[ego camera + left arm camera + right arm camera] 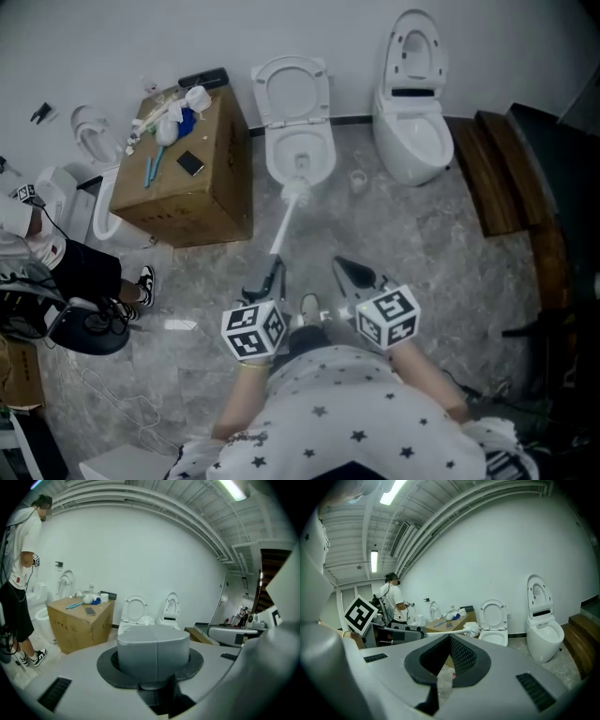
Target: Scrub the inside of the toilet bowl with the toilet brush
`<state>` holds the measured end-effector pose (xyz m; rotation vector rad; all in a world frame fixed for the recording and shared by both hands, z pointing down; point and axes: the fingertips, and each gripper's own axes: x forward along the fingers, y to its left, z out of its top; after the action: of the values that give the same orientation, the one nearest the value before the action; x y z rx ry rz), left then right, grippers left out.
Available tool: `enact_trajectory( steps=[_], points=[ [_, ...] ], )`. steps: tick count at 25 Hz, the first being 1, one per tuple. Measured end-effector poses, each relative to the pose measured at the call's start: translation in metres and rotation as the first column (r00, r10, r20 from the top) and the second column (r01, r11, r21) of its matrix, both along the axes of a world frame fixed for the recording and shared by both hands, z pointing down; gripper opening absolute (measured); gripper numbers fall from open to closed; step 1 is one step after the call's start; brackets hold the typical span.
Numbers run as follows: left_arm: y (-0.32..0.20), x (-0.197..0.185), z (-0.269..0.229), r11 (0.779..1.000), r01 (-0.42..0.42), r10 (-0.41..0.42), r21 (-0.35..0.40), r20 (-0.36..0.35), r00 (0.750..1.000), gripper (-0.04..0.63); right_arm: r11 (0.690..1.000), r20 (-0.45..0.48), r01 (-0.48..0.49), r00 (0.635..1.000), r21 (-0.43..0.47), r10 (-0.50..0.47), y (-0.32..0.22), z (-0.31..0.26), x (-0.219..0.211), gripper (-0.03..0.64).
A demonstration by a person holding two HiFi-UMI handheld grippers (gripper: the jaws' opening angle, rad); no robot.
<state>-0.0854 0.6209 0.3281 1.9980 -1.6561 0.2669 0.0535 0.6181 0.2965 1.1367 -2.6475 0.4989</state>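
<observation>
1. The left gripper (272, 275) is clamped on the toilet brush (281, 230). In the left gripper view the grey butt of the handle (153, 648) fills the space between its jaws, seen end-on.
2. The right gripper (345, 267) carries nothing. Its jaws meet at the tips, and only floor shows through the narrow wedge behind them. It hangs just to the right of the left gripper, clear of the brush.
3. From the left gripper the white handle slants up and forward to the bristle head (295, 193). In the head view the head sits at the front lip of the toilet bowl (327, 155). In the right gripper view it seems to float in front of the bowl, a little above the rim and not down inside.
4. The seat and lid (292, 89) stand raised against the wall, so the bowl is open and nothing blocks the way in.
5. Progress, as I judge it: the brush is in hand and aimed at the right toilet, which are the preparatory parts. The scrubbing itself is what remains — lowering the bristle head past the rim and working it around the inner wall. The pictures do not show whether any of the bowl has been scrubbed already.
6. Around the work area, a cardboard box (187, 187) strewn with small items stands just left of the toilet, and a second toilet (412, 131) stands to its right. Another person (18, 573) stands at the far left, well apart from the brush.
</observation>
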Motion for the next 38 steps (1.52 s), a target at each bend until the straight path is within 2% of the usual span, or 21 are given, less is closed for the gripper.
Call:
enact_trajectory(
  steps=[6, 13, 22, 32, 38],
  points=[
    [-0.069, -0.029, 0.003, 0.999, -0.037, 0.037, -0.011, 0.0, 0.999, 0.147, 0.998, -0.011, -0.044, 0.999, 0.036, 0.044, -0.078, -0.009, -0.029, 0.006],
    [-0.136, -0.053, 0.01, 0.997, -0.07, 0.07, -0.03, -0.006, 0.998, 0.147, 0.995, -0.028, -0.093, 0.995, 0.033, 0.094, -0.146, -0.008, -0.048, 0.006],
    [-0.195, -0.076, 0.019, 0.996, -0.084, 0.083, -0.042, -0.026, 0.996, 0.147, 0.989, -0.041, -0.143, 0.989, 0.028, 0.144, -0.193, 0.002, -0.062, 0.006],
    [-0.242, -0.084, 0.025, 0.995, -0.078, 0.076, -0.056, -0.029, 0.997, 0.147, 0.991, -0.051, -0.136, 0.989, -0.004, 0.136, -0.23, 0.014, -0.06, 0.006],
    [-0.273, -0.082, 0.031, 0.997, -0.056, 0.055, -0.057, -0.03, 0.998, 0.147, 0.995, -0.036, -0.1, 0.994, -0.013, 0.1, -0.272, 0.022, -0.061, 0.006]
  ],
)
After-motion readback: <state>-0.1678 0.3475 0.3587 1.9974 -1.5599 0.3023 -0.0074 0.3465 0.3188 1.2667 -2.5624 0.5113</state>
